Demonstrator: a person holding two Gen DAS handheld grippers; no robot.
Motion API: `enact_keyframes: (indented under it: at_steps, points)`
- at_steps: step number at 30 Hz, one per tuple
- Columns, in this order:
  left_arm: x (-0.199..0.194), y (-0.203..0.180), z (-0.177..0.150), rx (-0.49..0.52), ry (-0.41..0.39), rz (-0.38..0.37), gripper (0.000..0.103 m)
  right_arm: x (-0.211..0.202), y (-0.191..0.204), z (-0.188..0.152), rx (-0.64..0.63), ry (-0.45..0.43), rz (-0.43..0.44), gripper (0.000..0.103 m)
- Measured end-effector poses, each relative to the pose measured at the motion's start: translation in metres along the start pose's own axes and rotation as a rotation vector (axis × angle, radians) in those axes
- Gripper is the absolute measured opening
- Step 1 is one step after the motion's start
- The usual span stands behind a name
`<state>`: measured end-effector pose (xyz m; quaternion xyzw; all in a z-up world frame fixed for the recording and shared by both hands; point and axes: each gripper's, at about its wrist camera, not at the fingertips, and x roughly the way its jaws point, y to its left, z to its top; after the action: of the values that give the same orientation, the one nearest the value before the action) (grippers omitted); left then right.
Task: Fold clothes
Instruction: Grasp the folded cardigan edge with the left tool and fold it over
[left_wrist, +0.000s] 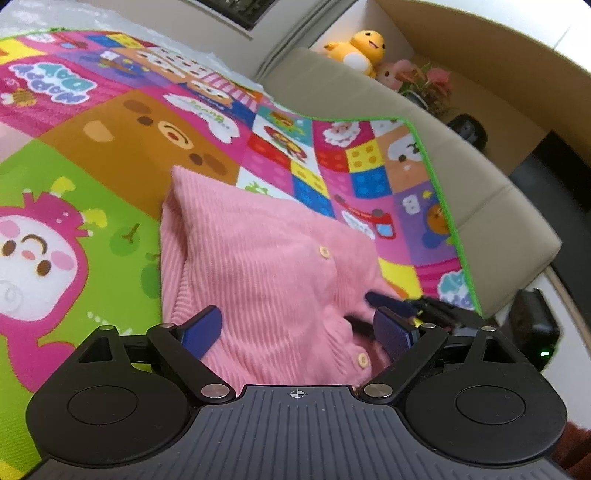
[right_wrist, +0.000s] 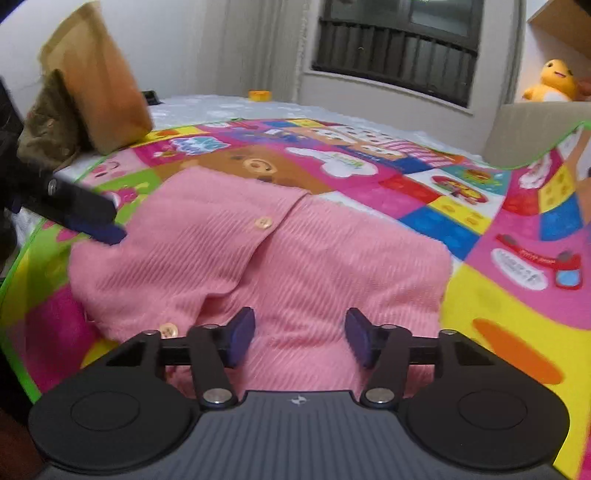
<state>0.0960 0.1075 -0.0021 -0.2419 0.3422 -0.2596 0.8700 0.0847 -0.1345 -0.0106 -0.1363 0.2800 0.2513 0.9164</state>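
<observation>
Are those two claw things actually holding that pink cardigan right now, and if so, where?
Nothing is held. The left gripper and the right gripper both stand open over the pink cardigan, fingers apart with no fabric pinched between them.

Ribbed pink knit cloth of the cardigan (right_wrist: 258, 258) between the jaws, matt, with glossy plastic buttons (right_wrist: 263, 222); beyond the jaws, smooth printed mat (right_wrist: 480, 295), slightly sheeny.
</observation>
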Motion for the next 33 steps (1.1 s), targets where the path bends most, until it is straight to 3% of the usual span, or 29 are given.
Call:
enact_keyframes:
  at_steps: [4, 6, 9, 11, 13, 16, 18, 20, 22, 25, 33]
  points:
    - [-0.019, -0.013, 0.004, 0.033, -0.024, 0.063, 0.094, -0.014, -0.016, 0.011, 0.035, -0.023, 0.065, 0.073]
    - [-0.031, -0.017, 0.004, 0.022, -0.027, 0.083, 0.095, -0.022, -0.036, 0.021, 0.104, -0.055, 0.081, 0.088]
    - [-0.041, -0.015, -0.002, -0.067, 0.015, 0.03, 0.096, -0.025, -0.073, 0.034, 0.223, -0.096, 0.069, 0.103]
    - [-0.038, -0.011, -0.009, -0.141, 0.062, -0.034, 0.096, -0.018, -0.096, 0.04, 0.282, -0.106, 0.057, 0.103]
    - [-0.024, -0.006, -0.012, -0.186, 0.09, -0.043, 0.096, -0.004, -0.114, 0.045, 0.319, -0.102, 0.039, 0.103]
    - [-0.002, 0.003, -0.016, -0.246, 0.129, -0.046, 0.091, 0.021, -0.132, 0.051, 0.356, -0.085, 0.028, 0.094]
    - [0.012, 0.008, -0.015, -0.268, 0.148, -0.047, 0.089, 0.04, -0.14, 0.053, 0.382, -0.044, 0.036, 0.066]
    - [0.023, 0.011, -0.008, -0.259, 0.156, -0.047, 0.083, 0.057, -0.145, 0.05, 0.405, -0.003, 0.035, 0.055]
    - [0.031, 0.014, 0.006, -0.228, 0.154, -0.04, 0.072, 0.067, -0.147, 0.043, 0.404, 0.013, 0.028, 0.056]
    - [0.047, 0.026, 0.037, -0.168, 0.138, -0.007, 0.065, 0.072, -0.151, 0.033, 0.411, 0.024, 0.013, 0.056]
    - [0.12, 0.058, 0.131, -0.053, 0.1, 0.072, 0.065, 0.047, -0.126, 0.014, 0.309, 0.025, -0.038, 0.056]
